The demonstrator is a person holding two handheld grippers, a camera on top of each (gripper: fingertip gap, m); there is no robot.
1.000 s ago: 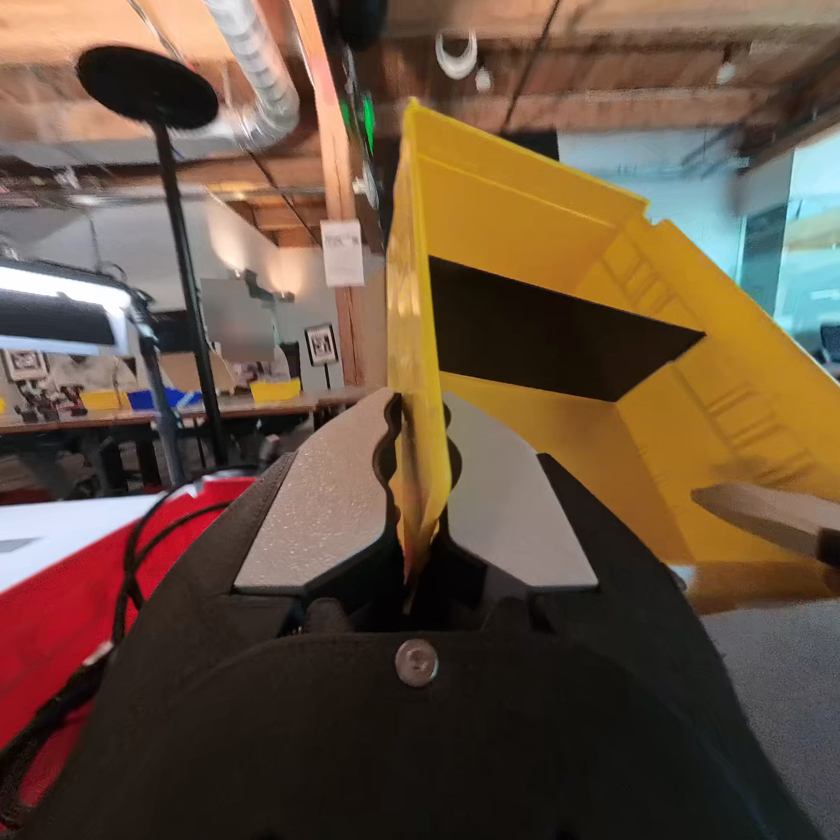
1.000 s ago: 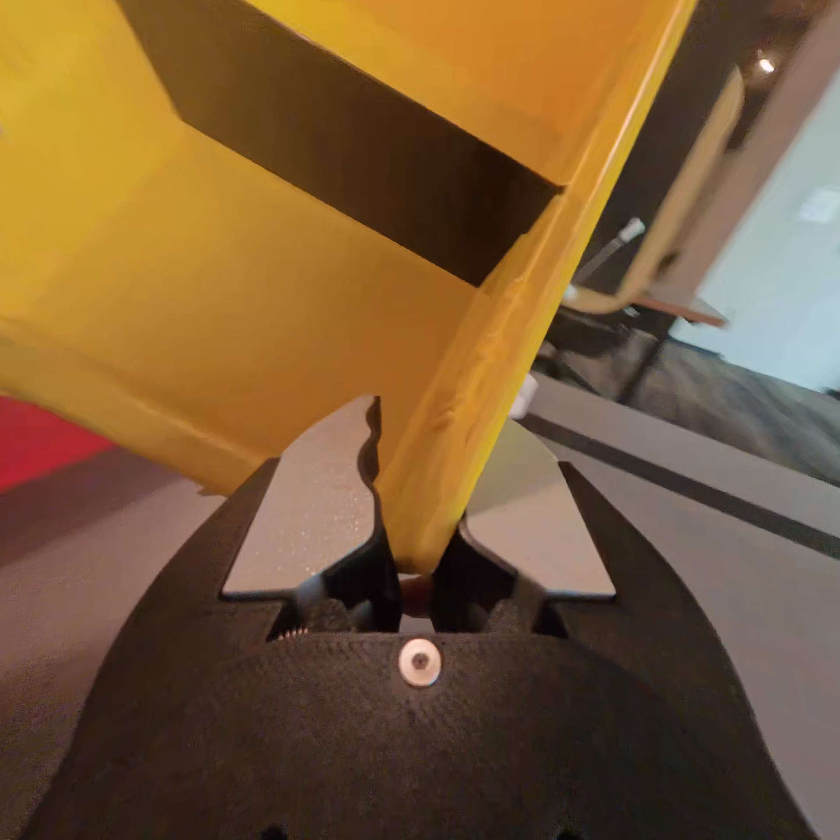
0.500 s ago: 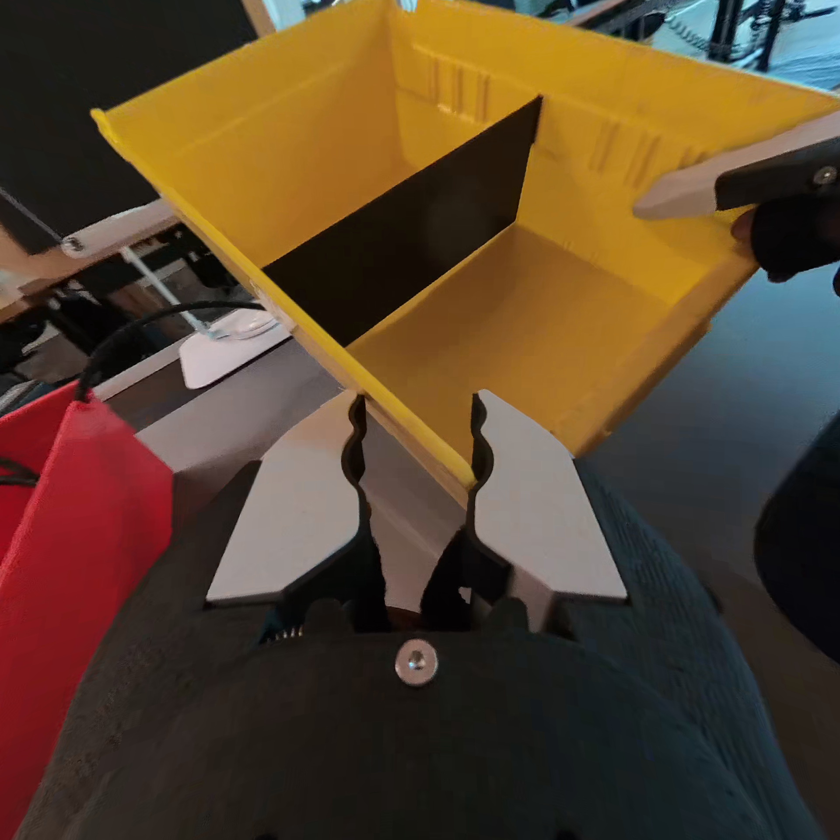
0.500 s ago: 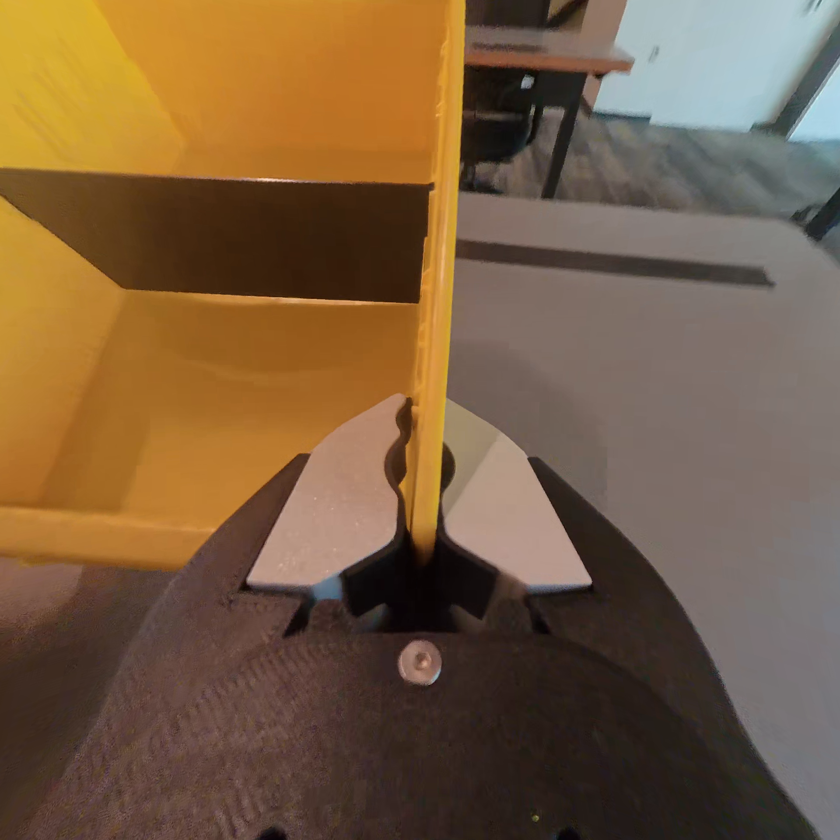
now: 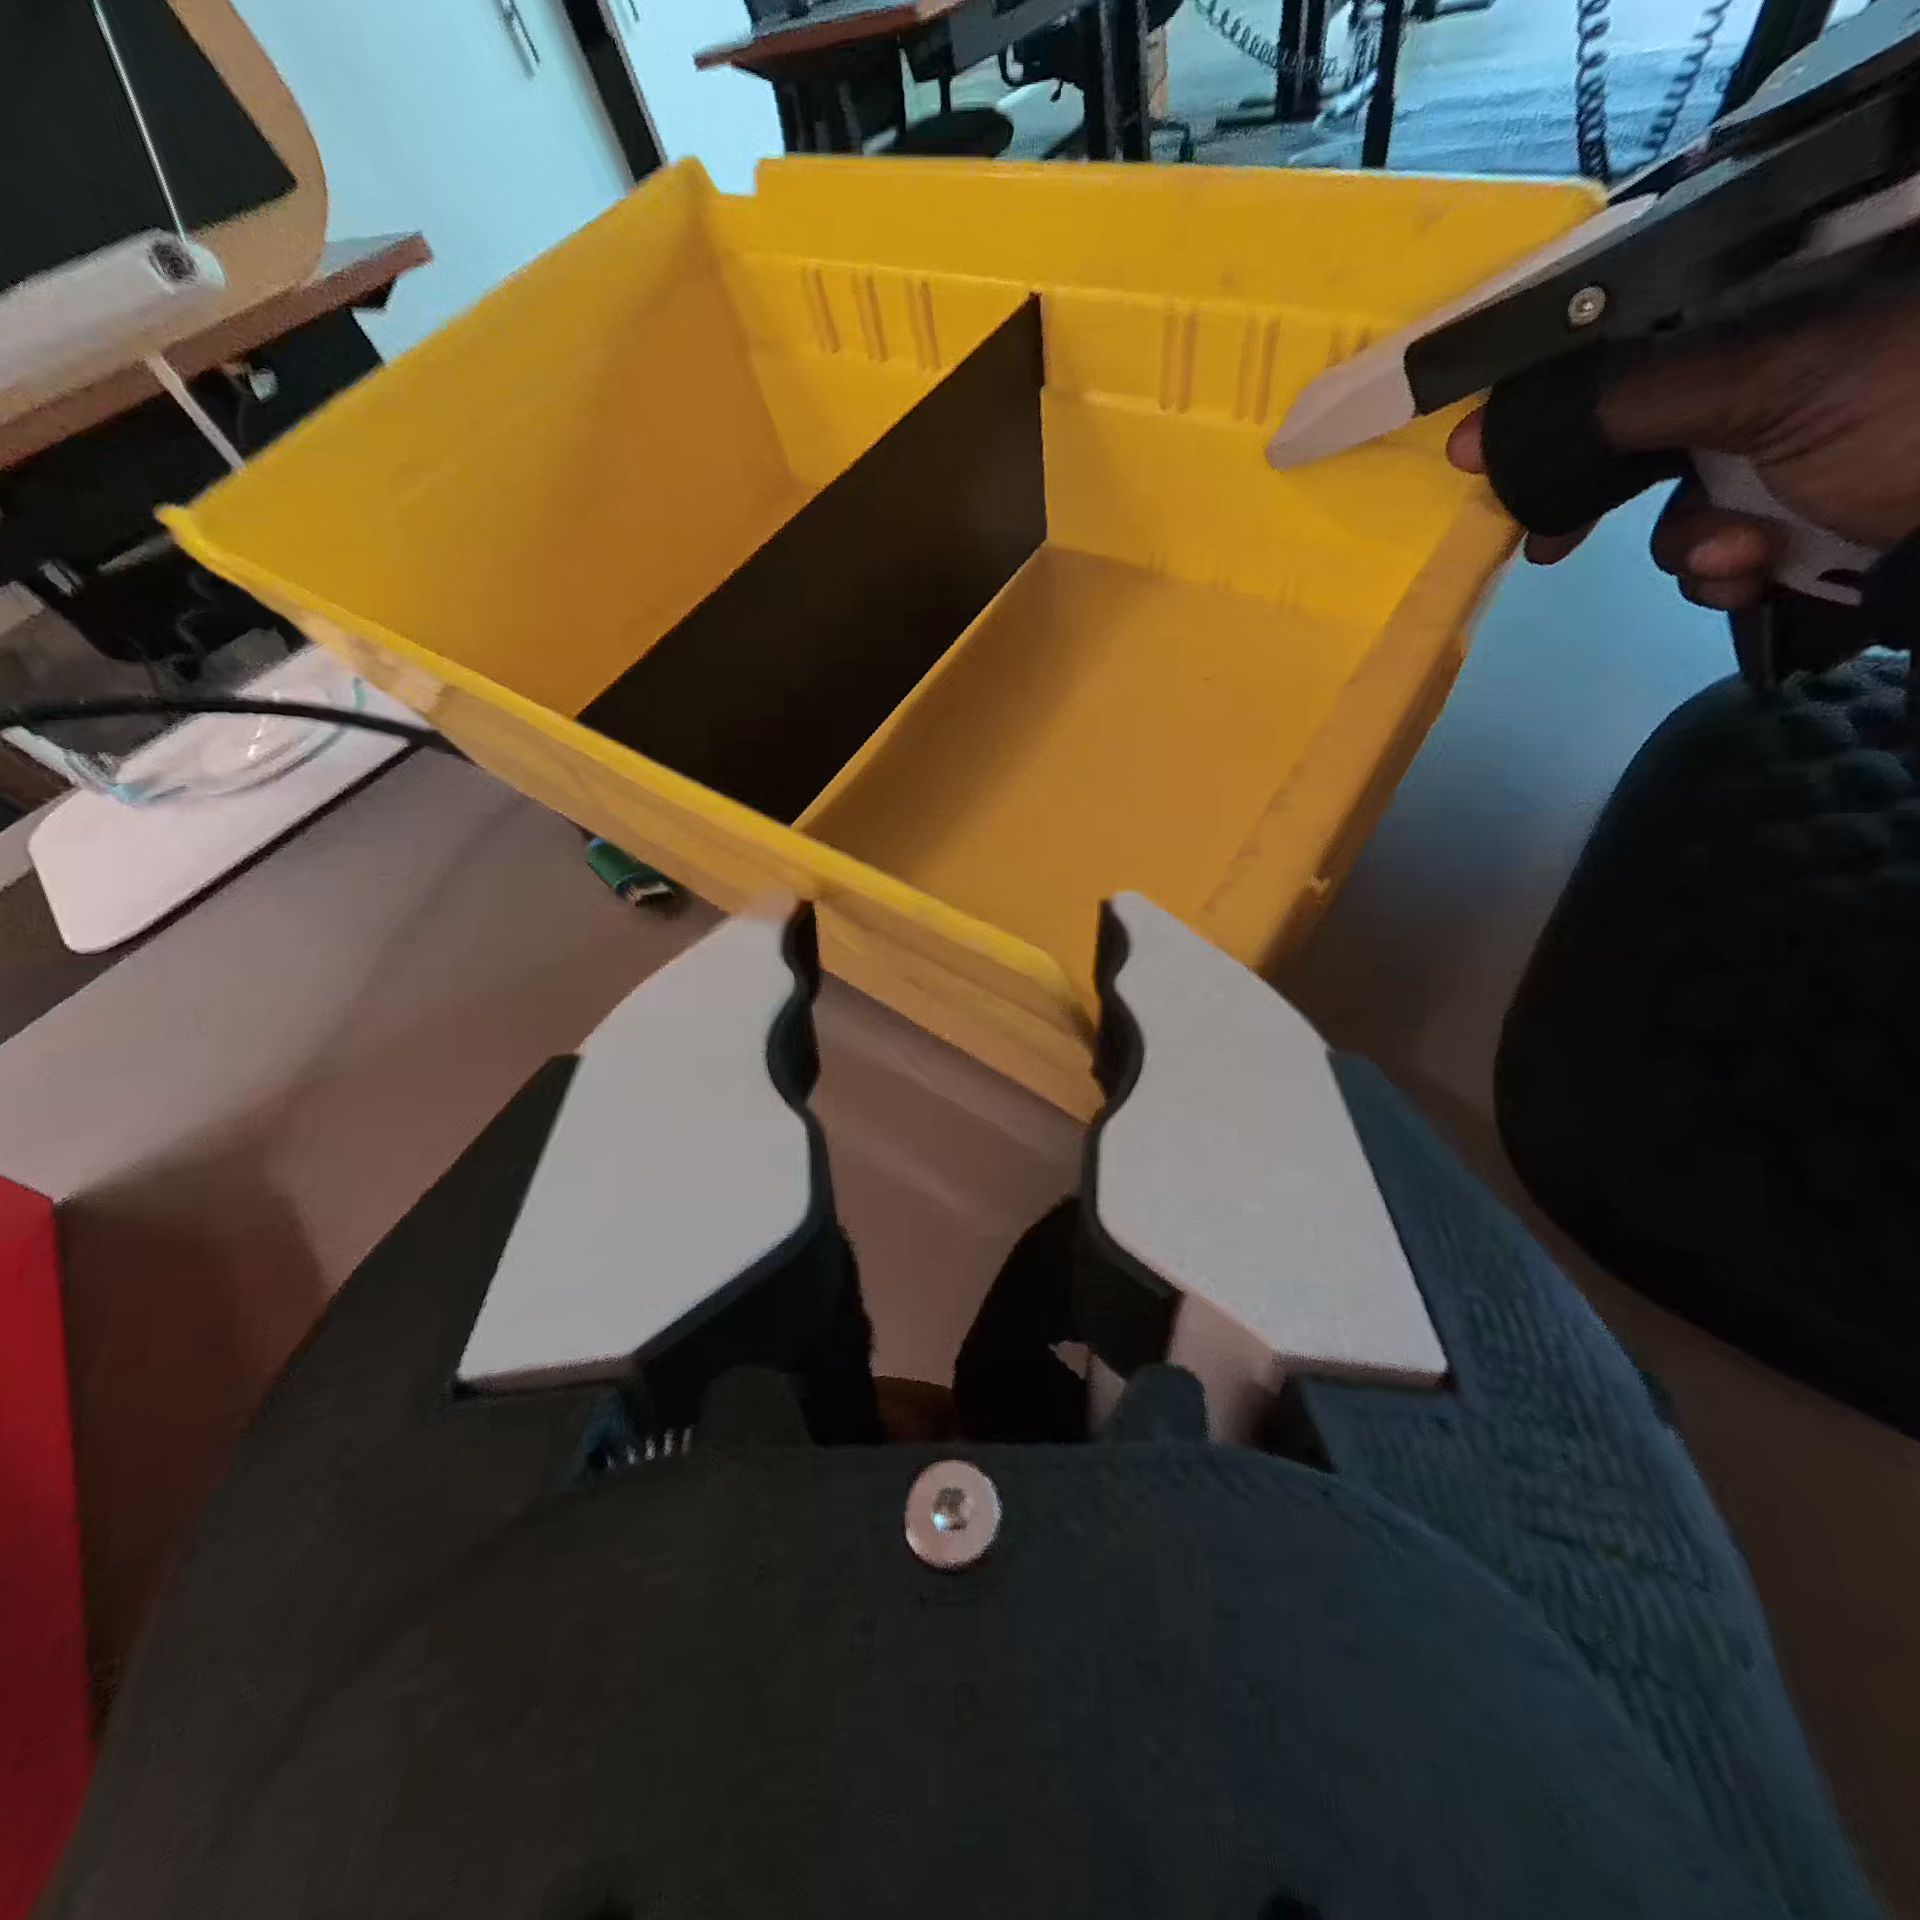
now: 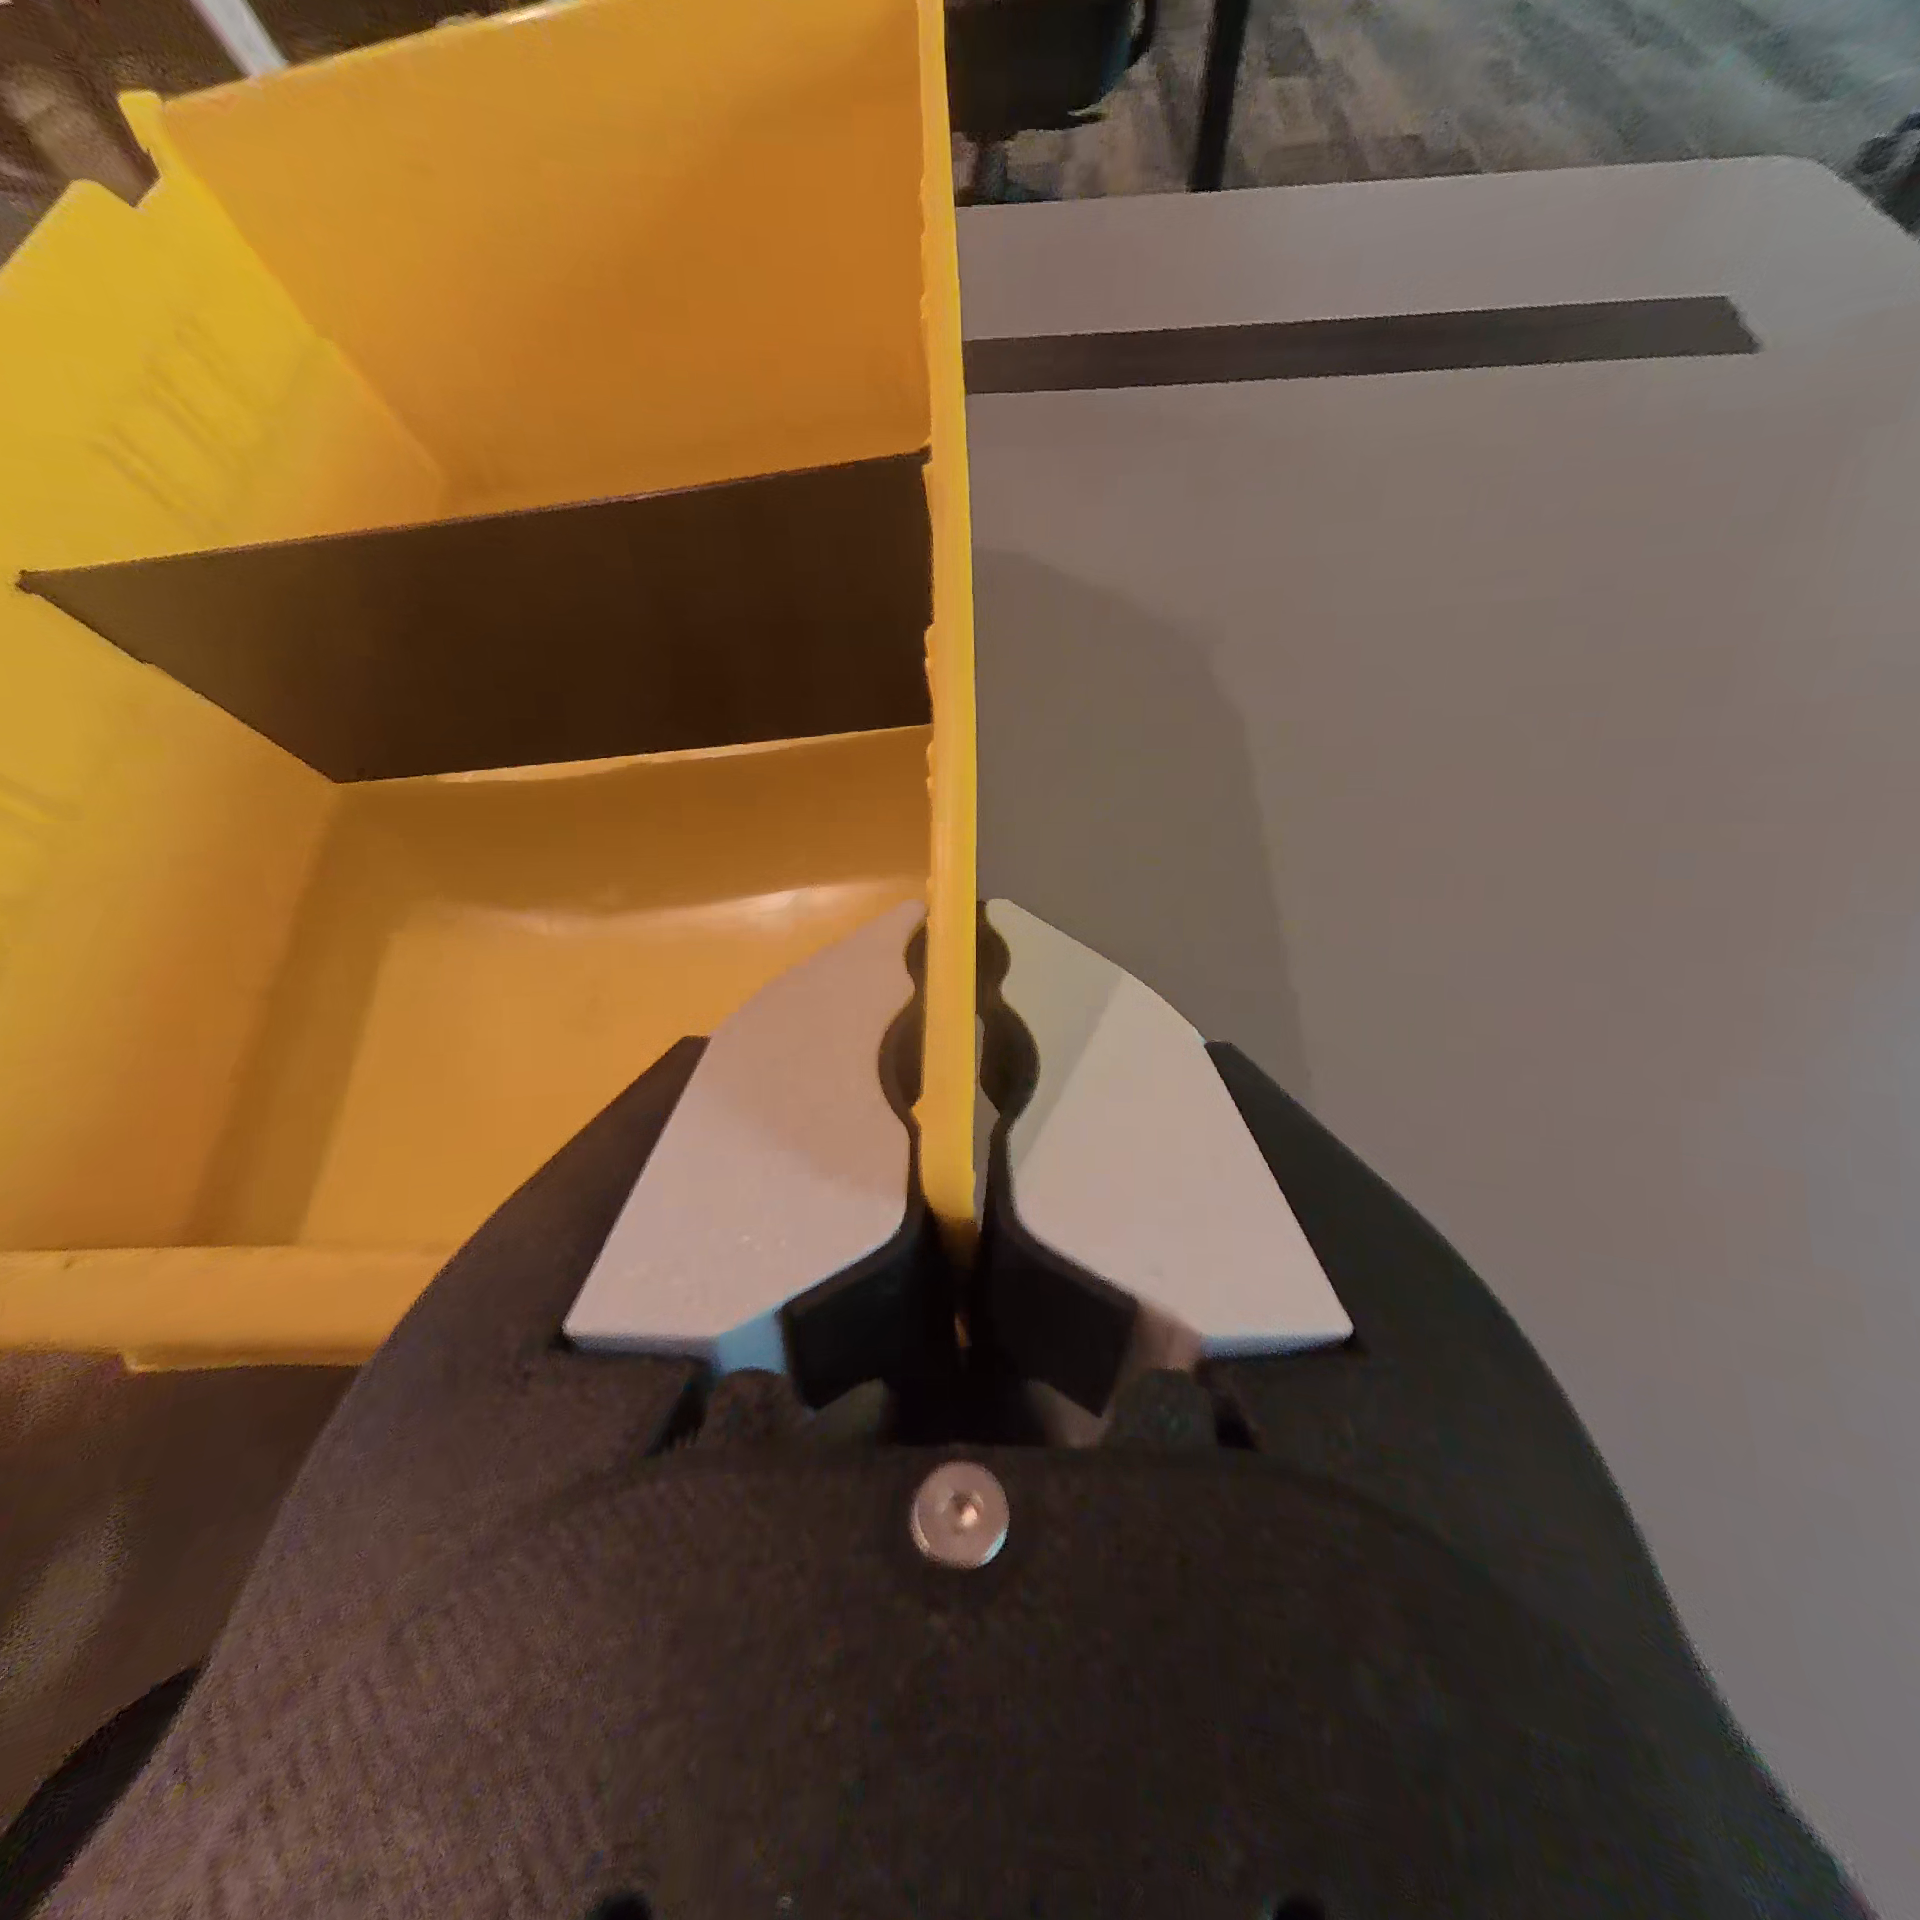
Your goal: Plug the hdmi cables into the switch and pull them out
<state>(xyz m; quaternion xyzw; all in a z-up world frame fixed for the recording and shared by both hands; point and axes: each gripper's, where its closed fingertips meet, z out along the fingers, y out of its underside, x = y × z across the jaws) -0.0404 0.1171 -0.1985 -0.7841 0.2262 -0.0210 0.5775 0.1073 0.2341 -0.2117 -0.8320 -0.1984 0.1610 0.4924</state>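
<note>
Neither HDMI cables nor switch can be identified; a small green connector-like item (image 5: 632, 875) lies on the table (image 5: 312, 1039) beside the yellow bin (image 5: 540, 499). A black divider (image 5: 852, 623) splits the bin into two compartments. Right hand-held gripper (image 6: 948, 1049) clamps the bin's side wall. Left hand-held gripper (image 5: 951, 1003), jaws parted, straddles the bin's near corner, gripping nothing.

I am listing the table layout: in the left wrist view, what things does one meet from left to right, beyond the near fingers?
Red object → white flat pad → small green connector → yellow bin with black divider → right gripper at the bin's right wall.
</note>
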